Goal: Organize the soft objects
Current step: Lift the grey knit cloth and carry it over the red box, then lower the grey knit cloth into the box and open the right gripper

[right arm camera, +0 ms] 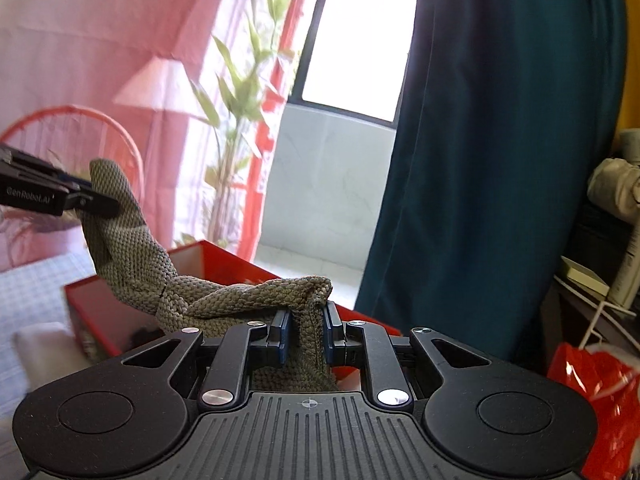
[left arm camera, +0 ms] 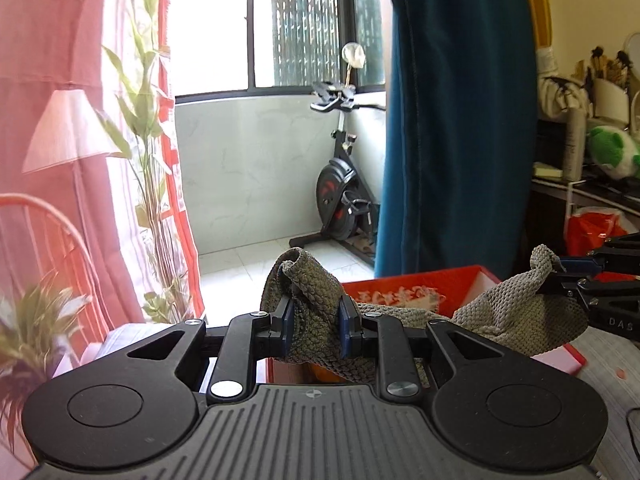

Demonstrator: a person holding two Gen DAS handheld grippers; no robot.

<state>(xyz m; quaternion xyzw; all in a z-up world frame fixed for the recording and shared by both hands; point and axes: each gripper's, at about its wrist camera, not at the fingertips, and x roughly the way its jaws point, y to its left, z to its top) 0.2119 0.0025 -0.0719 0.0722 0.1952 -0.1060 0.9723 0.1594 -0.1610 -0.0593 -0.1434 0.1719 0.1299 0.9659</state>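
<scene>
While hanging above the red box [left arm camera: 404, 282], the knitted cloth [left arm camera: 316, 280] is pinched by both hand-held grippers [left arm camera: 316, 322] [right arm camera: 305, 330].

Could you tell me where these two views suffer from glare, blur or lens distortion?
Left wrist view: window blown out, plant at the lower left blurred, curtain edges bowed by the fisheye. Right wrist view: window overexposed, left edge smeared; knitted cloth sharp.

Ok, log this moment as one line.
left gripper: shut on knitted cloth | right gripper: shut on cloth | cloth above red box
</scene>
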